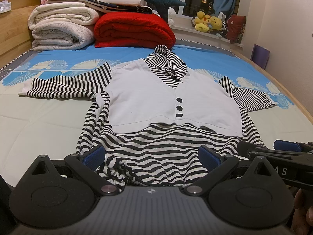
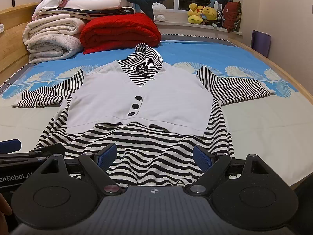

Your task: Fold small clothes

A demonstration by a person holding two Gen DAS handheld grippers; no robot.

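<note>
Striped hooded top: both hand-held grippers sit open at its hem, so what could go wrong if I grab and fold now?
1. The hem is bunched by the left hand-held gripper; it may catch several layers.
2. The loose white vest panel could slide off-centre.
3. The right hand-held gripper is close; they might collide.

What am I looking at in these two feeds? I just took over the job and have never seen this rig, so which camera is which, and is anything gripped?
There is no robot arm: a person holds a two-finger gripper in each hand, and each carries a fisheye camera looking forward along its fingers. One picture comes from the left gripper, the other from the right gripper. Each also catches the other at its edge. Both sit low at the near hem of a striped hooded top with a white buttoned front panel, spread flat with sleeves out on the bed. Both have their jaws wide apart, and nothing is gripped. Behind lie folded blankets, a red quilt and plush toys on the windowsill.
</note>
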